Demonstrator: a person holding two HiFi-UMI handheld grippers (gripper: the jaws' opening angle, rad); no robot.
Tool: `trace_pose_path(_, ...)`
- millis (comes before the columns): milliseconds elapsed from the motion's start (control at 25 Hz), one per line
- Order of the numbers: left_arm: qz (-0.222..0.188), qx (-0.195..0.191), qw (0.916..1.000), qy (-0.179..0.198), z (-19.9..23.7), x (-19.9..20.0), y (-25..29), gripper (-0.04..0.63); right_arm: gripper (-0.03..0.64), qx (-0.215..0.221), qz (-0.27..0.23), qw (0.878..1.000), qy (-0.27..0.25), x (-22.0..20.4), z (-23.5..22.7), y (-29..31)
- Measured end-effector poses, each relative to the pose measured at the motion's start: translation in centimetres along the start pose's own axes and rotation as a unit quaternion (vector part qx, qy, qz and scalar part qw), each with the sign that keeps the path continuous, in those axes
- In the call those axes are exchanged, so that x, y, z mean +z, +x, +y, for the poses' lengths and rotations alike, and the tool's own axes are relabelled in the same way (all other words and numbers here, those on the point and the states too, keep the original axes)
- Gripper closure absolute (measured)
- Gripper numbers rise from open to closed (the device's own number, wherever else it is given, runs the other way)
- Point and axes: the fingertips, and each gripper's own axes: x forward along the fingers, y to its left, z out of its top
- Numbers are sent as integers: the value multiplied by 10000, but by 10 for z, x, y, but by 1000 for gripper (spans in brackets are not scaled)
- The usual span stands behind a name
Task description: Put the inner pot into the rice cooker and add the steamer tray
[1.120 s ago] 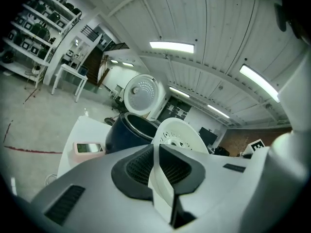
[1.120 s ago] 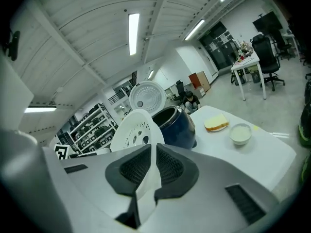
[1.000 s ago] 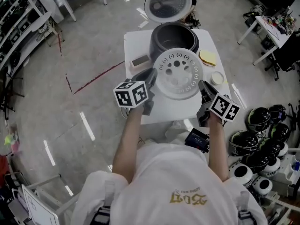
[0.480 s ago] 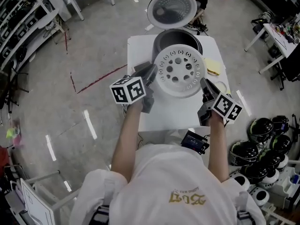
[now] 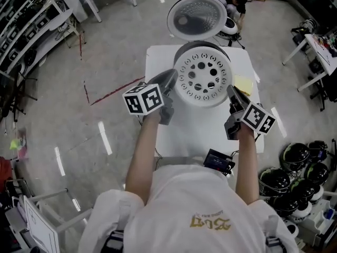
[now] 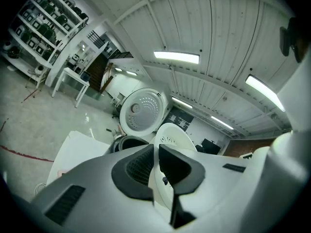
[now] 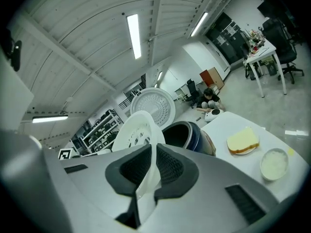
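Head view first: the round white plastic steamer tray with holes [image 5: 201, 78] has travelled away from the person across the white table [image 5: 158, 67] and risen a touch over the last second. It now hangs over the mouth of the dark round rice cooker [image 7: 208, 141] and hides nearly all of the opening, where a second ago that mouth lay plain to see beyond it. The cooker's round white lid [image 5: 197, 16] stands thrown back behind.

From the right gripper view the dark inner pot [image 7: 182, 130] looks already seated in the cooker. By my reading, only lowering the tray is left. It is not down yet: both gripper views show it held up above the rim.

Now the tongs. The left gripper [image 6: 156, 152] has its jaws nearly together, pinching the tray's thin rim on its own side. The right gripper [image 7: 153, 166] does the same on the opposite edge, dark pads pressed on the white plastic. Neither one touches anything else.
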Motion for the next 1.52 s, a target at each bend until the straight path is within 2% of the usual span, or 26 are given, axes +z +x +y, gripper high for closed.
trace_pose_path(640,-91,309,9995,-64,34,30,57,546,572,261,279,9992,-122,44,-24,74)
trace_pose_path(1040,117,485,9987,-79,58,19,99,545,572,34,437,9990,-129,50,-61,109)
trace_pose_path(1520,462,870,9945,361,76,0,119,546,568,-21,681,9975,-175,41,-83,127)
